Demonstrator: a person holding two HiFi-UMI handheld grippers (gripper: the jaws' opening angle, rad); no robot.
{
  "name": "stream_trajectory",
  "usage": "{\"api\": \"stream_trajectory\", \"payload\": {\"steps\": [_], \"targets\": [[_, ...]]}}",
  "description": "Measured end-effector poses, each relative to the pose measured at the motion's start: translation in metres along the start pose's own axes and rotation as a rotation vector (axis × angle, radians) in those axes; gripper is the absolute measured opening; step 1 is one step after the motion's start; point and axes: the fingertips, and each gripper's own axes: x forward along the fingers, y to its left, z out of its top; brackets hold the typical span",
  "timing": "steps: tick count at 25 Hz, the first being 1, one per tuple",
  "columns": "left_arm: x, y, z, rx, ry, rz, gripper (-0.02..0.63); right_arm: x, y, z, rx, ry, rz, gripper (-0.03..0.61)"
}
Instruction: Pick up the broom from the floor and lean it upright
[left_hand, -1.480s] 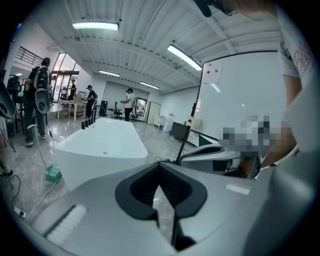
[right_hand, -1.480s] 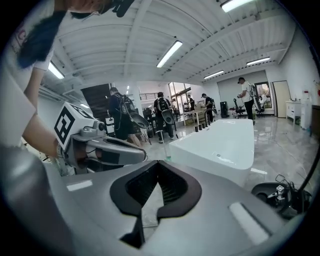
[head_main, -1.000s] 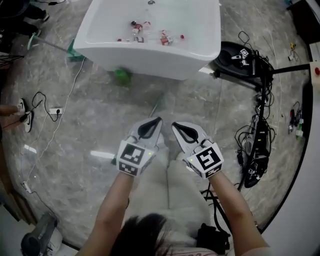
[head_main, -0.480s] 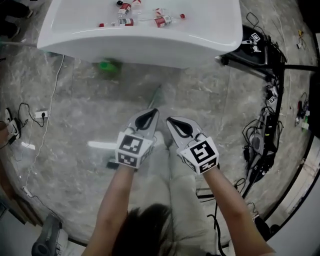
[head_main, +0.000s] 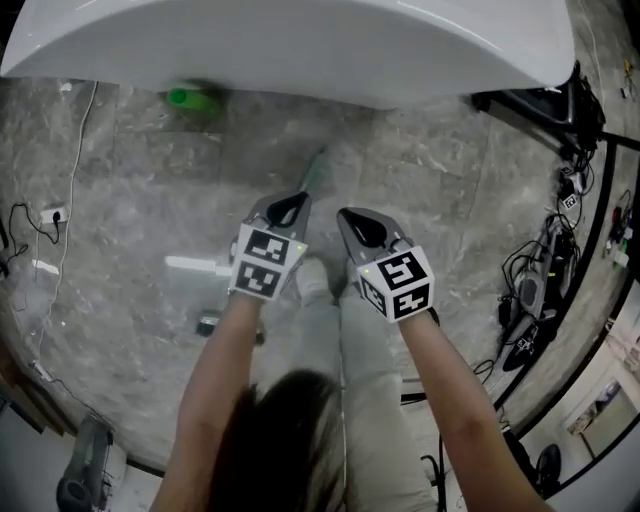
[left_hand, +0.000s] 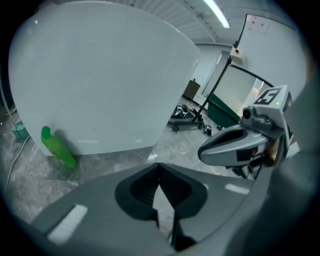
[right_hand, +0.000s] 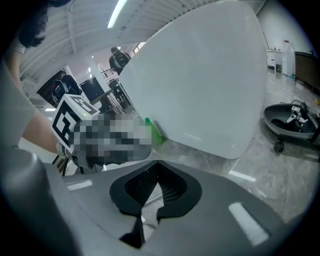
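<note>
My left gripper (head_main: 294, 198) and right gripper (head_main: 346, 214), both closed on nothing, hide most of the thin pale-green broom handle (head_main: 316, 168) lying just beyond them on the grey marbled floor (head_main: 450, 190), near the large white tub (head_main: 300, 50) cut off at the far edge.

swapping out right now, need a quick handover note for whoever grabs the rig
Left tool: shut, empty, held over the floor.
Right tool: shut, empty, right beside it.
Broom: a thin greenish rod lies on the floor just ahead of the left tool, likely the handle; the rest is hidden under the tools.
Done: nothing gripped yet.
Left: open a tool, grip the handle, lift it, lean it upright.
</note>
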Motion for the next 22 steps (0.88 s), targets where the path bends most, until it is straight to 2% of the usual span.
{"api": "stream_trajectory", "payload": {"steps": [3,7,8,10,12,22], "targets": [[0.026,0.017,-0.024,0.02,0.057,0.041,0.001,0.019,-0.006,-0.021,-0.031,0.039,0.022,0.002],[0.057,0.031,-0.051,0.01,0.089,0.089,0.002,0.041,-0.018,-0.05,-0.086,0.085,0.036,0.002],[0.066,0.032,-0.058,0.017,0.101,0.09,0.005,0.046,-0.023,-0.057,-0.093,0.093,0.035,0.002],[0.081,0.034,-0.072,0.042,0.138,0.083,0.071,0.055,-0.03,-0.07,-0.091,0.109,0.031,0.002],[0.095,0.038,-0.084,0.062,0.168,0.074,0.085,0.065,-0.036,-0.08,-0.085,0.122,0.028,0.002],[0.15,0.06,-0.144,0.059,0.291,0.134,0.099,0.108,-0.067,-0.109,-0.098,0.171,0.022,0.002]]}}
